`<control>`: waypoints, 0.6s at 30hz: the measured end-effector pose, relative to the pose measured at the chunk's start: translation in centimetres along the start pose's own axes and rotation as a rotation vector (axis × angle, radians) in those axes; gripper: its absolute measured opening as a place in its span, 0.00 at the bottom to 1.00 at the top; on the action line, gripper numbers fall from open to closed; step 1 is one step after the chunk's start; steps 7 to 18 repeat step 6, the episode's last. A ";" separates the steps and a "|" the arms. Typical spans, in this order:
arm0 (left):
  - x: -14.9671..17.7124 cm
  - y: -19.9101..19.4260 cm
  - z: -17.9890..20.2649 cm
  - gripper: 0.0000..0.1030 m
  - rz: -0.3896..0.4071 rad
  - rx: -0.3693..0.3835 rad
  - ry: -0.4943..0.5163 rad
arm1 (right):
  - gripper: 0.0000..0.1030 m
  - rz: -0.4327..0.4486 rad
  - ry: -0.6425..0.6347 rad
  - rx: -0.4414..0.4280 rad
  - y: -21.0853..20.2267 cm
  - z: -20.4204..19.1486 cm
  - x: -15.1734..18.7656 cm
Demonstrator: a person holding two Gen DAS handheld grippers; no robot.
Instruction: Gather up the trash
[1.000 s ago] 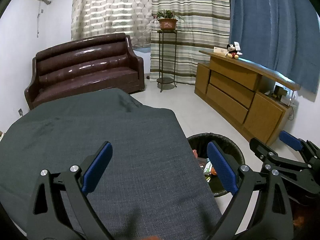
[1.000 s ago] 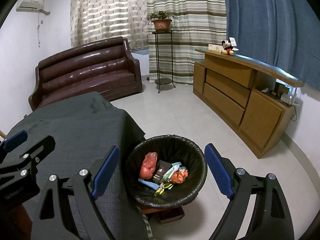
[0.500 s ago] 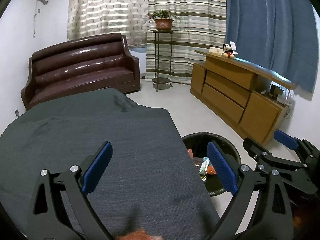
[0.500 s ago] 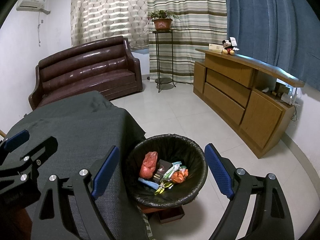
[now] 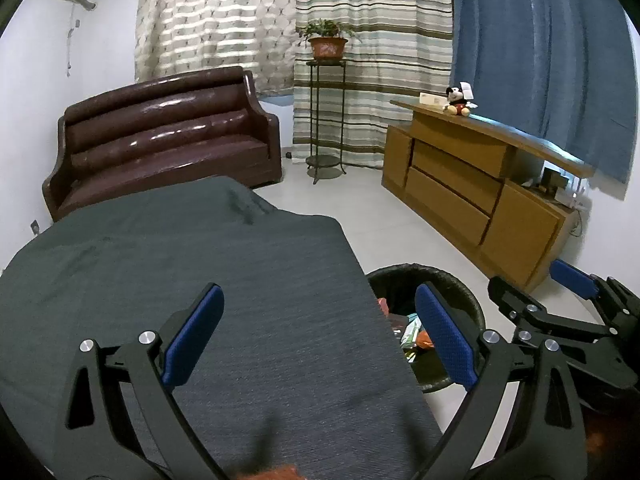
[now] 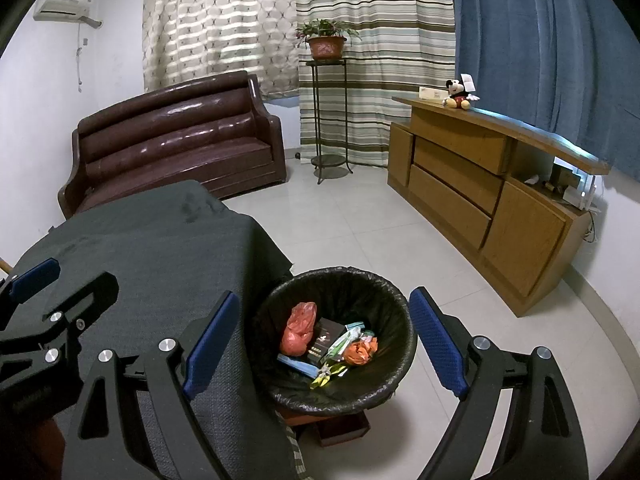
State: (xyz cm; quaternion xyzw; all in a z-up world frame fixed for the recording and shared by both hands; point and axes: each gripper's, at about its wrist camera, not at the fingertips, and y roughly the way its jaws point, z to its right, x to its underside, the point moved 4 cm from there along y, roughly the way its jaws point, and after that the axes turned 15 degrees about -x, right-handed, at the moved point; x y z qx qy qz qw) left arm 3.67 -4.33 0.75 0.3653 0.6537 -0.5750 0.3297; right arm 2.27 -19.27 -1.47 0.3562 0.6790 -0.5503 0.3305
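Note:
A round bin lined with a black bag (image 6: 384,280) stands on the floor beside the table, partly seen past the table edge as the bin (image 5: 452,280) in the left wrist view. Inside lie a red plastic bag (image 6: 298,328), a dark box (image 6: 324,340), an orange wrapper (image 6: 362,350) and other scraps. My right gripper (image 6: 324,340) hangs open above the bin, nothing between its fingers. My left gripper (image 5: 318,332) is open over the table's grey cloth (image 5: 160,264), holding nothing. The cloth shows no trash.
A brown leather sofa (image 5: 160,144) stands at the back left, a plant stand (image 5: 326,120) by the curtains, and a wooden sideboard (image 5: 472,184) along the right wall. Pale tiled floor (image 6: 360,232) lies between the table and the sideboard.
None of note: both grippers stay open and nearly still. The left wrist view has shifted only slightly.

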 end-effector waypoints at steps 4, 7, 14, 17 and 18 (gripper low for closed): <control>0.1 0.3 -0.4 0.91 -0.016 -0.002 -0.007 | 0.81 -0.003 -0.001 0.000 -0.1 0.0 0.2; 0.2 0.6 -0.6 0.91 -0.026 -0.002 -0.008 | 0.82 -0.003 -0.001 -0.001 0.0 0.0 0.2; 0.2 0.6 -0.6 0.91 -0.026 -0.002 -0.008 | 0.82 -0.003 -0.001 -0.001 0.0 0.0 0.2; 0.2 0.6 -0.6 0.91 -0.026 -0.002 -0.008 | 0.82 -0.003 -0.001 -0.001 0.0 0.0 0.2; 0.2 0.6 -0.6 0.91 -0.026 -0.002 -0.008 | 0.82 -0.003 -0.001 -0.001 0.0 0.0 0.2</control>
